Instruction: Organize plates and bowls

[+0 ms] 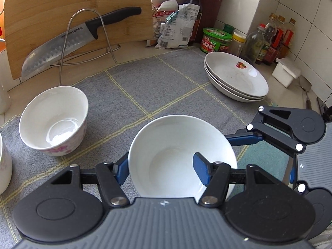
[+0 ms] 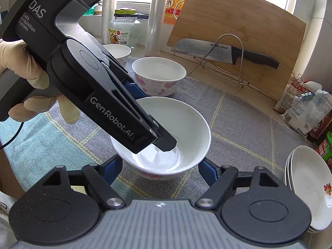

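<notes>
Between the left tongs' (image 1: 160,170) fingers sits a white bowl (image 1: 180,155) — one blue pad outside its wall, the other inside, pinching the rim. From the right wrist view the same bowl (image 2: 166,137) shows pink flowers low on its side; the left tongs' black finger reaches down into it, held by a gloved hand (image 2: 31,78).

Right tongs (image 2: 159,166): blue pads stand either side of that bowl, just beside its wall; whether they touch it I cannot tell.

Ahead and left of the left tongs, a second flowered bowl (image 1: 55,120) stands upright on the grey checked cloth (image 1: 145,87), well apart from the held one. Ahead and right, a stack of white plates (image 1: 236,76) near the cloth's far edge, a fruit print on the top one.

Beyond the bowls — knife (image 1: 68,41) in a wire rack (image 1: 87,41), against a wooden board (image 1: 62,4). Bottles and jars (image 1: 269,37) crowd the tiled corner, far right.
</notes>
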Available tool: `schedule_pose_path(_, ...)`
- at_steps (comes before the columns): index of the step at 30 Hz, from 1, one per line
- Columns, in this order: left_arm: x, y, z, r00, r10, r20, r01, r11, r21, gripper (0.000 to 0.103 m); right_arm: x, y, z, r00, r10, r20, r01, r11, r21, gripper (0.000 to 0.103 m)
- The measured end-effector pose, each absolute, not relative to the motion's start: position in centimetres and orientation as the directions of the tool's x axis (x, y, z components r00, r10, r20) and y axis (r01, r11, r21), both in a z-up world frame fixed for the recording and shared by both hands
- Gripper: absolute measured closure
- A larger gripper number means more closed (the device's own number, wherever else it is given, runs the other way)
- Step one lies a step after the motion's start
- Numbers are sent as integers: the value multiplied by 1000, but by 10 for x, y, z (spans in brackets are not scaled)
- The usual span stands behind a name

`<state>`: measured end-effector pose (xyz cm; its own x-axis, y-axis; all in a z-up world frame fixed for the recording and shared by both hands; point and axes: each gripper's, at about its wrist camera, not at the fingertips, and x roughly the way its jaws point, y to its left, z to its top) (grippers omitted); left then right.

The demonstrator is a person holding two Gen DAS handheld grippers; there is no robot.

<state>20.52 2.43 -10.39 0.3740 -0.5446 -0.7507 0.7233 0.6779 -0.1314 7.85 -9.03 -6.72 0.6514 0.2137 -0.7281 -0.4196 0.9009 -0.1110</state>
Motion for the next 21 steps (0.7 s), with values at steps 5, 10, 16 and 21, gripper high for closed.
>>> schedule_pose_path(5, 208, 21, -107, 365, -540, -758, 721, 679, -136, 41, 82, -93, -72, 641, 215, -737, -418, 903, -100, 19)
schedule_pose_path(10, 209, 21, -109, 362, -535, -763, 718, 682, -138, 41, 84, -93, -74, 632, 220, -743, -419, 904, -89, 19)
schedule_pose_path(16, 211, 22, -112, 355, -540, -763, 710, 687, -156, 36, 86, -94, -76, 623, 228, -748, -416, 907, -70, 19)
schedule_pose_path(21, 207, 30, -106, 395, -549, -737, 700, 699, -147, 15, 82, -94, -72, 636, 245, -731, -417, 907, -59, 3)
